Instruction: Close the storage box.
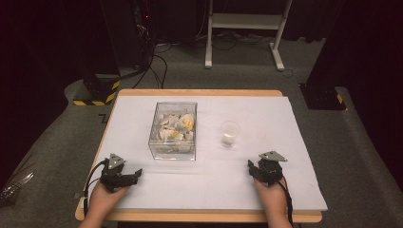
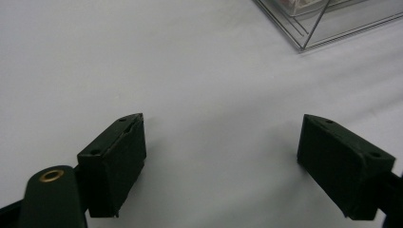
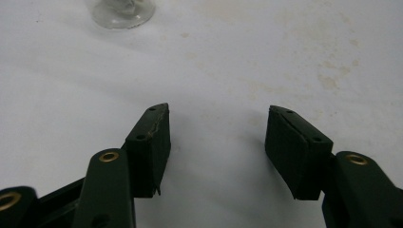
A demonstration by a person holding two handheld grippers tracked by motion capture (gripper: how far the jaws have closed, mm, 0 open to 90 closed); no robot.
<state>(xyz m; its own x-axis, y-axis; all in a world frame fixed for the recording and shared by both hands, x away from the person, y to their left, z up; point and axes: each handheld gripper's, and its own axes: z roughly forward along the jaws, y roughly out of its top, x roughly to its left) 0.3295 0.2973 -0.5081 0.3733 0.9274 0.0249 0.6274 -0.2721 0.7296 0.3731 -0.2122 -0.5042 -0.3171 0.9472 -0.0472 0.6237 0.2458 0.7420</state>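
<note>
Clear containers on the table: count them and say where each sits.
2. A clear box holding pale scraps stands left of centre, ahead of the left tool. A small clear cup stands apart to its right, ahead of the right tool.

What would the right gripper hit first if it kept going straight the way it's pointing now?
Probably the clear cup. The right gripper, jaws open and empty, points across bare white table cover; the cup sits ahead but left of the centre line, so it might pass just beside it.

White-covered table (image 1: 266, 185) bears clear box (image 1: 173, 151) and glass (image 1: 229, 133).
</note>
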